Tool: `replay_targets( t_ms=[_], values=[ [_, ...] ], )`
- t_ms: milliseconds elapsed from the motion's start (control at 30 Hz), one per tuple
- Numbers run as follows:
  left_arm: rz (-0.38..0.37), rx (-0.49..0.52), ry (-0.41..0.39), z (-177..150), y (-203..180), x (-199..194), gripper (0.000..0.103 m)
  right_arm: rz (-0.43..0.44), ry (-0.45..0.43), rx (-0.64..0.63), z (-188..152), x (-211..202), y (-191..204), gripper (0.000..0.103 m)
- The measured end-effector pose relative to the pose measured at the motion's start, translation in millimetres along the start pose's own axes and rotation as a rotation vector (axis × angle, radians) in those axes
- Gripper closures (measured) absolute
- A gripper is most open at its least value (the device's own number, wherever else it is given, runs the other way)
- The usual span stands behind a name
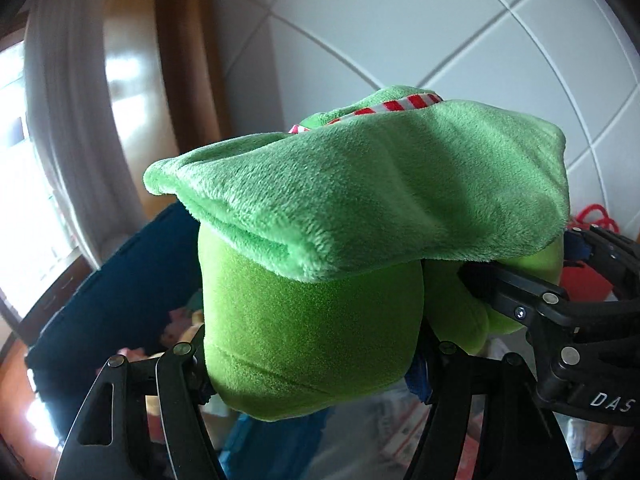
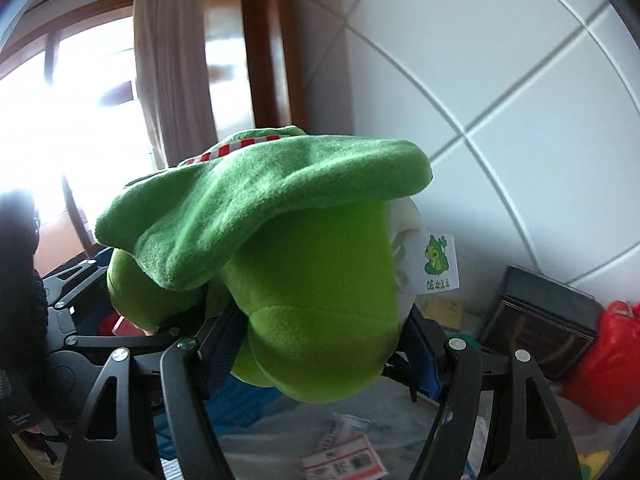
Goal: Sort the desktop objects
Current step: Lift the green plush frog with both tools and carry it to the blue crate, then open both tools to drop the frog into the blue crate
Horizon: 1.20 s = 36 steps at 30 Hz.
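1. Nearest me, my left claw is clamped on a lobe of the bright green plush frog toy with the floppy leaf-shaped hat; in the right wrist view my right claw pinches another lobe of the same toy. Both are closed down to the width of the squashed stuffing, nothing else in them.

2. The toy hangs in the air between the two claws, raised off the surface. If I pull the claws apart I judge a seam could strain, or one lobe could slip out, since plush compresses and gives little purchase.

3. The hat with its red-and-white striped band droops at 12 o'clock and hides what lies ahead, so I risk setting the toy down blind.

4. Beyond, at 4 o'clock in the right view, a dark rectangular box and a red plastic container crowd the surface; a swinging toy could knock them.

5. At 6 o'clock printed paper cards lie below; a drop lands on them.
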<state>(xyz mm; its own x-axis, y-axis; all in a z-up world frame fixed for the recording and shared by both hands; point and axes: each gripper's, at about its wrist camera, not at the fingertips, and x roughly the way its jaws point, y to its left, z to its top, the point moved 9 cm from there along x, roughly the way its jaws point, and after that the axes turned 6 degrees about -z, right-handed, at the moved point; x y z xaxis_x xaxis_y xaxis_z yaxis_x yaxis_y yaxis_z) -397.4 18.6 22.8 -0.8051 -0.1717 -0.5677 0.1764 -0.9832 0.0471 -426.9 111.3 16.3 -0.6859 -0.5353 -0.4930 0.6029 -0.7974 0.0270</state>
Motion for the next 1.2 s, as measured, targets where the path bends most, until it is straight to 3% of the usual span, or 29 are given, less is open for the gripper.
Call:
replay_targets(
  t_ms=[200,333,533,633,767,900,967,1067,1200],
  values=[
    [0.115,-0.056,0.044,2,90,-13,0.032,0.106,0.003,-0.042,25,29,93,0.031],
    [0.126,-0.093,0.061,6,128,-6,0.032,0.12,0.023,-0.068,40,62,127,0.031],
    [0.103,-0.13,0.082,16,154,15,0.032,0.097,0.057,-0.094,68,101,142,0.031],
    [0.076,-0.159,0.095,23,160,27,0.023,0.068,0.07,-0.097,83,113,140,0.031],
    [0.036,-0.206,0.135,21,166,39,0.021,0.002,0.067,-0.097,107,127,132,0.028],
    [0.068,-0.188,0.159,9,167,44,0.021,-0.027,0.088,-0.119,108,123,120,0.028],
    [0.065,-0.191,0.155,3,168,27,0.021,-0.045,0.098,-0.129,105,125,121,0.028],
    [0.074,-0.18,0.162,-1,192,47,0.021,-0.061,0.12,-0.135,98,127,121,0.028],
    [0.08,-0.179,0.178,21,217,69,0.021,-0.075,0.145,-0.143,87,129,122,0.028]
  ],
)
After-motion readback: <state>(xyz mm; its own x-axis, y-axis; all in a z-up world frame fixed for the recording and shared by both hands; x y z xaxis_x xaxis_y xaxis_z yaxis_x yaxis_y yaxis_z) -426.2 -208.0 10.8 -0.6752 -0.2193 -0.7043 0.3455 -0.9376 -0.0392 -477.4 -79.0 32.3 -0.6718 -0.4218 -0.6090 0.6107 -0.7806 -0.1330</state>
